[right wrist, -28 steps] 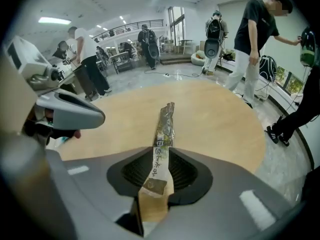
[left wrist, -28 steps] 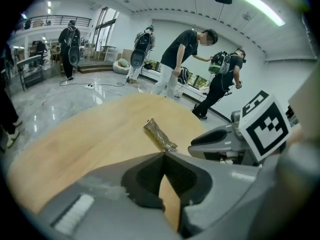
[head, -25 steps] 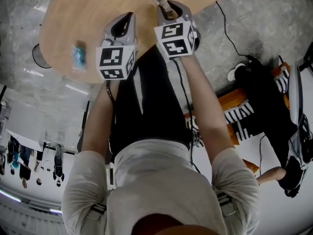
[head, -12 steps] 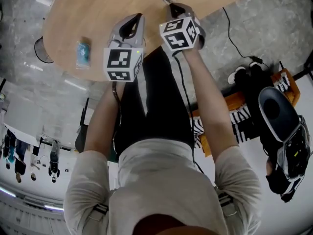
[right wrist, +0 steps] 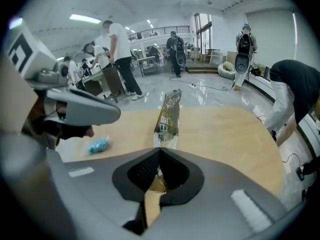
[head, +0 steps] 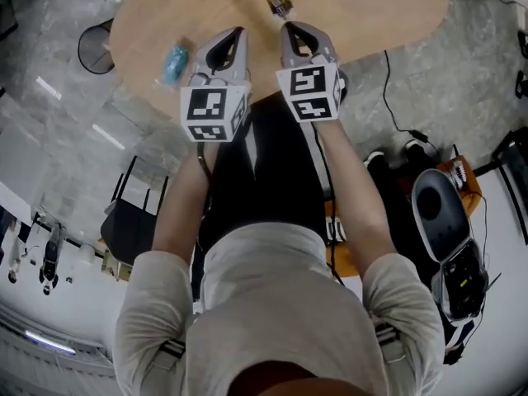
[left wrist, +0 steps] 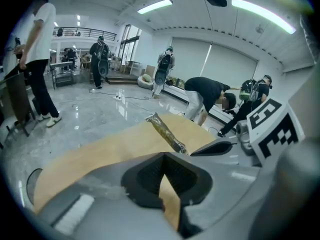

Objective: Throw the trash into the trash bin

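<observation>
Gripping the near end of a long gold snack wrapper, the right gripper has its jaws pressed together on the crimped foil. The rest of the wrapper sticks out toward 12 o'clock over the oval wooden table; whether its far end rests on the wood I cannot tell. It looks light, thin and probably slick, so a pinch at the sealed end seems the surest hold, though the free length may flop in transit. The left gripper sits just beside it at 9 o'clock, jaws together with nothing between them. A small crumpled blue packet lies near the table's edge at 9 o'clock of the left gripper, likely soft and just as light. At 10 o'clock a dark ring stands on the floor beside the table; it may be the bin's rim, but I cannot tell. A black chair stands at 7 o'clock, a cable trails at 3 o'clock, and people stand well beyond the table. The table's edge and the chair look like the main obstacles.
</observation>
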`<move>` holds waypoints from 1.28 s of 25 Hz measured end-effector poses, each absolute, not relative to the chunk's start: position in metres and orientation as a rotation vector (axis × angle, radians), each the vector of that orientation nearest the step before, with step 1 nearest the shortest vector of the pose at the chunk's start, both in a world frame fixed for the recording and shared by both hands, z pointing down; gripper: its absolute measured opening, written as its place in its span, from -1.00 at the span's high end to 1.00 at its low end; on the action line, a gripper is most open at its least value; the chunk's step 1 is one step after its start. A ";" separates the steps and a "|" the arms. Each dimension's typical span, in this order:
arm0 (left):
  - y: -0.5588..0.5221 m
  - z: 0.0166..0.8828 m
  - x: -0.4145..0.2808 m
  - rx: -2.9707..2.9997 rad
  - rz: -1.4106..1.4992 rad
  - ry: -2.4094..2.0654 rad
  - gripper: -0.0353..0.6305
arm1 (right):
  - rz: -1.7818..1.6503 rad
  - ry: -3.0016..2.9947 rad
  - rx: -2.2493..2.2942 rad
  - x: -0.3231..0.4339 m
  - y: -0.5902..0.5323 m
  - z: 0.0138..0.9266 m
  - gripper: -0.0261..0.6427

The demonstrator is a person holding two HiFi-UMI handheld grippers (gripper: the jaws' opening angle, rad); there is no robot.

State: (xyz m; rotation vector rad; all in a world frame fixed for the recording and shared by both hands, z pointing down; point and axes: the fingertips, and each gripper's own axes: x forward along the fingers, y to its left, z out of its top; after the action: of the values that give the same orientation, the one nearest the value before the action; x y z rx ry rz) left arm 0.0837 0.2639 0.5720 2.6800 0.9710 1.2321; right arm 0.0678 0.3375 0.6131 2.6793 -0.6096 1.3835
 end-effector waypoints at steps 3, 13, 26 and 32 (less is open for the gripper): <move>0.226 0.532 0.087 2.730 1.150 0.841 0.84 | 1.296 -0.712 2.740 0.078 0.296 0.562 0.89; 0.072 0.403 0.027 2.810 0.937 0.371 0.84 | 0.952 -1.113 2.675 0.060 0.138 0.399 0.89; -0.168 0.290 -0.098 2.818 0.651 -0.229 0.84 | 0.648 -1.688 2.368 -0.059 -0.118 0.277 0.89; -0.281 0.258 -0.195 2.779 0.510 -0.573 0.84 | 0.495 -1.957 2.132 -0.151 -0.240 0.237 0.89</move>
State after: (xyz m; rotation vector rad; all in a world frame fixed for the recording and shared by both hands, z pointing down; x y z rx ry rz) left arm -0.1953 -0.2808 0.2583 2.7792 -0.5733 0.5095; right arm -0.1510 -0.2399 0.2375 2.1322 -1.9567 0.4948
